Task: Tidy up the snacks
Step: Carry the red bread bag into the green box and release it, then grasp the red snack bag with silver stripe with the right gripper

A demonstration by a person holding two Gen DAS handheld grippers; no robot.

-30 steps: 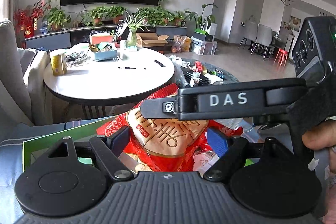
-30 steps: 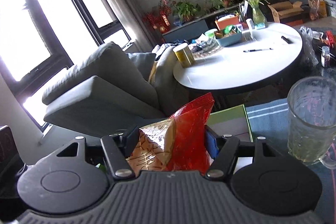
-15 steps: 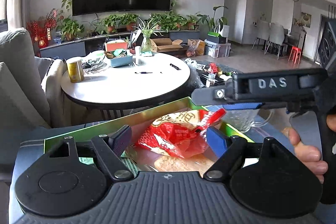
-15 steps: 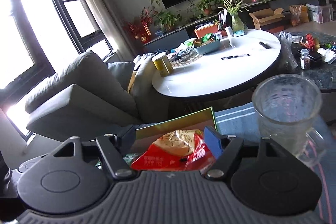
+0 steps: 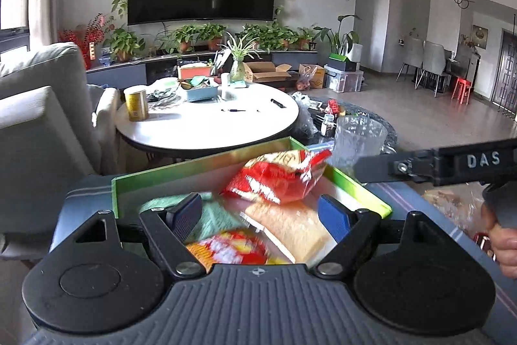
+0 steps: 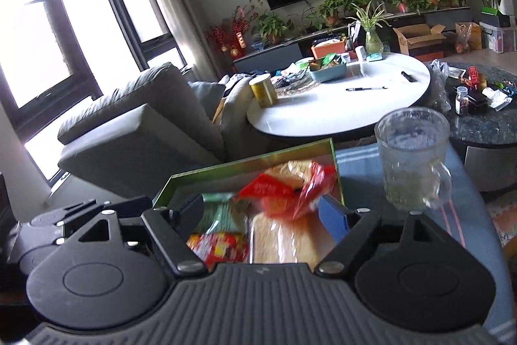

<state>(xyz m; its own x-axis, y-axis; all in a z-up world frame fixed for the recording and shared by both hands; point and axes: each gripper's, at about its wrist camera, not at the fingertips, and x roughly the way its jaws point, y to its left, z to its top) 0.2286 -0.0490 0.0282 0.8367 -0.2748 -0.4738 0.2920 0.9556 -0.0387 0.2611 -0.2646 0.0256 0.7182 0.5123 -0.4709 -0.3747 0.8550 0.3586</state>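
The crinkled red and tan foil snack bag [image 5: 281, 175] that both my grippers were clamping a second ago now lies loose in the shallow green cardboard tray [image 5: 145, 180], so that one looks filed; my left hand-held gripper [image 5: 258, 215] and right hand-held gripper [image 6: 261, 212] gape wide, holding nothing

A red snack bag [image 5: 284, 175] with a tan printed panel lies crumpled and tilted at the far right corner of a shallow green-walled box [image 5: 152, 180], just above frame centre, blurred. Beneath it lies a pale tan packet [image 5: 290, 228], flat. To its left sits a green packet [image 6: 219, 212], and a red-and-yellow packet [image 6: 219, 248] lies nearest the lower frame edge.
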